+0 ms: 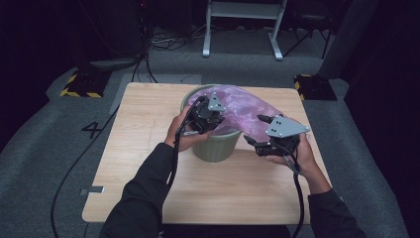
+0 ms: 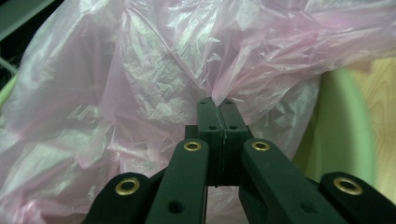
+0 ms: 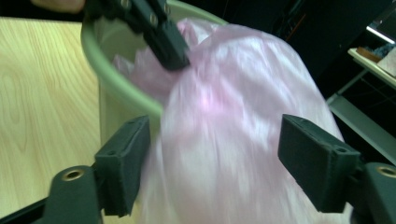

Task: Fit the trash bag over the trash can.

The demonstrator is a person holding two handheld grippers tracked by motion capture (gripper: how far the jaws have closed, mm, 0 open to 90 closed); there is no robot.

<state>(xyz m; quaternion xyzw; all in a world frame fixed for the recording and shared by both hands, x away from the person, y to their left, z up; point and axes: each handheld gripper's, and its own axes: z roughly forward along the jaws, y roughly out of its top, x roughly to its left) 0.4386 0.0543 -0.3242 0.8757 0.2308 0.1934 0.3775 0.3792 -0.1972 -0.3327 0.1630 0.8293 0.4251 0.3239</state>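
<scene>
Tabletop: bag (image 1: 247,106) pinched by left tongs (image 1: 214,118).

We hold the left gripper (image 1: 218,120) at 11 o'clock from the right one, wrist bent inward, its jaws pressed together on a fold of pink film. Our right gripper (image 1: 256,130) points toward 10 o'clock, jaws spread wide, pads (image 3: 122,170) gripping nothing.

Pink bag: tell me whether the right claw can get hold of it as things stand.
Probably yes: the right claw stands open with the pink bag bulging between its jaws, nothing in front; the left claw pinches it elsewhere.
</scene>
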